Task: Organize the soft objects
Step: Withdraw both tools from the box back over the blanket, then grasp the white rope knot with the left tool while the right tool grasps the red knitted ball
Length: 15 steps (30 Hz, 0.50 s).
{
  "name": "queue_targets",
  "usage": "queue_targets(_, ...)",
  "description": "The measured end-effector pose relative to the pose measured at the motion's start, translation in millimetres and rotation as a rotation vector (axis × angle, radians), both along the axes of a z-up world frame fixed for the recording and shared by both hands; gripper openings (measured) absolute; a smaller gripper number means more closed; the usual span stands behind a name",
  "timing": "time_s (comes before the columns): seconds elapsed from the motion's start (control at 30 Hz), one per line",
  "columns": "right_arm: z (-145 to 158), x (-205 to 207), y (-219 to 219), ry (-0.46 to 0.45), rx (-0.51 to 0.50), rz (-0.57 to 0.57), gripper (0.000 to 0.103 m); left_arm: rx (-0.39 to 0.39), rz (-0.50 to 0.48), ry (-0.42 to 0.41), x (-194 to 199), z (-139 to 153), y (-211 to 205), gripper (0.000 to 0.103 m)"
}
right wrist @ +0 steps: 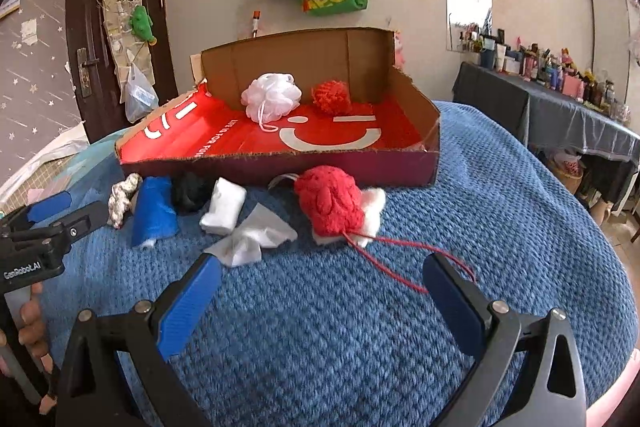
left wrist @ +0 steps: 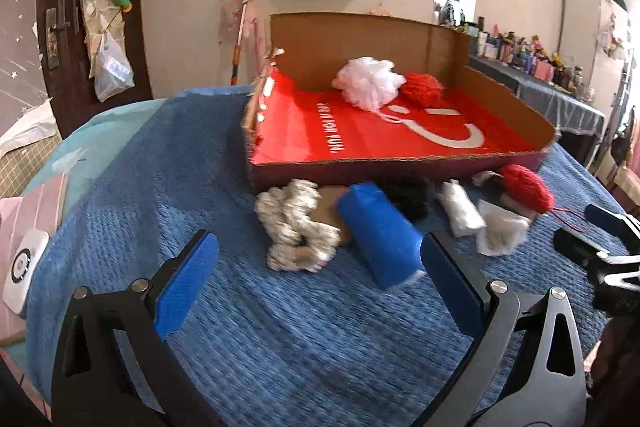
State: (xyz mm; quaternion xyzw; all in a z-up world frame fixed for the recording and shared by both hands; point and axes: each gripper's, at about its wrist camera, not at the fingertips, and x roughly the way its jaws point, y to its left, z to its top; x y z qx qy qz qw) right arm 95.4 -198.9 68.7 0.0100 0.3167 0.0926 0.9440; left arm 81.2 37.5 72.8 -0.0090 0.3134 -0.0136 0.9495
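Both tongs are spread and empty over the bed (right wrist: 480,187). The left tongs (left wrist: 320,267) should straddle the blue roll (left wrist: 380,235) squarely and close gently; the right tongs (right wrist: 320,291) face the red knit toy (right wrist: 332,203). The cardboard box (right wrist: 280,167) holds a white pouf (right wrist: 272,97) and a red pouf (right wrist: 332,97).

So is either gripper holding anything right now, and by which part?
Nothing is held. The left gripper and the right gripper are both open and empty above the blue knitted blanket.
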Motion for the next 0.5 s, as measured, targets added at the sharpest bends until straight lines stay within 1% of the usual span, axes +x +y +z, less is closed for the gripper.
queue_targets(0.13,4,16,-2,0.025,0.003,0.002,0.103,0.018,0.025,0.025,14,0,13,0.103)
queue_targets(0.2,5,27,-3,0.054,0.006,0.012,0.102,0.032,0.024,0.041,22,0,18,0.103)
queue_targets(0.27,5,36,-2,0.079,0.005,0.021,0.097,0.045,0.025,0.051,28,0,21,0.102)
queue_targets(0.33,5,45,-1,0.096,-0.008,0.024,0.096,0.049,0.02,0.066,36,-1,24,0.098)
queue_targets(0.4,6,53,1,0.106,-0.015,0.031,0.096,0.05,0.011,0.086,43,-4,25,0.09)
queue_targets(0.5,6,62,3,0.114,-0.038,0.033,0.091,0.043,0.0,0.128,53,-11,27,0.083)
